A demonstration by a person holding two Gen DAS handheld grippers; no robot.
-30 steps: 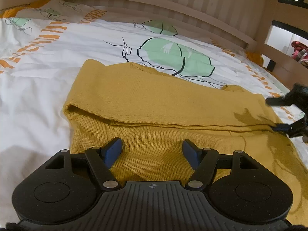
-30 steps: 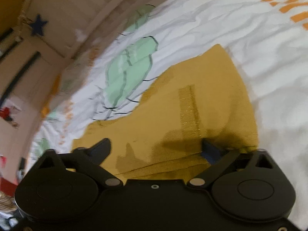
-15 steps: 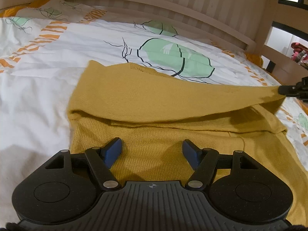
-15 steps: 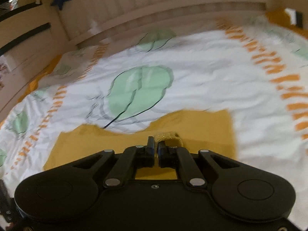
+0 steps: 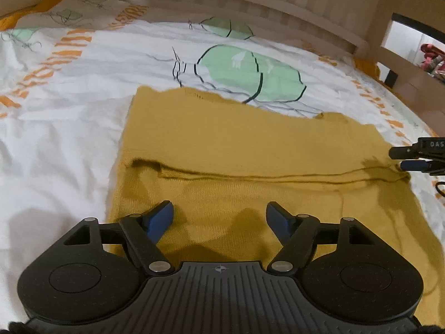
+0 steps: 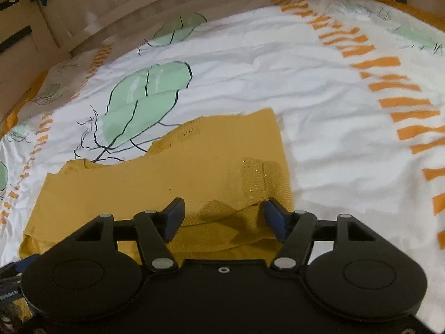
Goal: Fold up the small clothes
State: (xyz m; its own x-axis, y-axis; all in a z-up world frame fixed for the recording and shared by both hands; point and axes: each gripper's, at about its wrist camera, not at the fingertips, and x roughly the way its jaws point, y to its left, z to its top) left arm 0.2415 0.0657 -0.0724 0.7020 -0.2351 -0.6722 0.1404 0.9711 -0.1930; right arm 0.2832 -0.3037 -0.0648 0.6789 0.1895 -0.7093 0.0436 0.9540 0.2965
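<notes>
Mustard-yellow knitted garment [image 5: 250, 150] lying flat on the white quilt with green leaf shapes and orange bars [image 5: 83, 89], on a bed with a pale wooden slatted rail [image 5: 250, 8] behind. Far part of the knit doubled over the near part, forming a folded edge [image 5: 278, 176] running straight across the left wrist view.

Left gripper [image 5: 219, 217] low over the near, single layer of the knit, blue pads spread wide, nothing between them. Right gripper [image 6: 222, 215] likewise spread, empty, poised at the right-hand end of that folded edge, with its blue-tipped fingers [image 5: 414, 164] visible at the right margin of the left wrist view, just beside the cloth.

Step in hand, by judgement: settling the fold just laid and readying the next one. To do it well:
- Check that the doubled layer lies square, its ends level with the layer beneath.
- Smooth along the edge rather than across it, so the loose knit is not dragged out of line.
- For the next pinch, take both layers near a corner, one gripper at each end, and lift evenly.
- Keep pads clear of the quilt, which wrinkles easily.

Long axis of the garment running left to right across both views, roughly parallel to the rail. Jagged, uneven border [image 6: 178, 136] pointing away toward the rail; straight near hem toward the grippers. Which end is neck or waist: cannot tell.
</notes>
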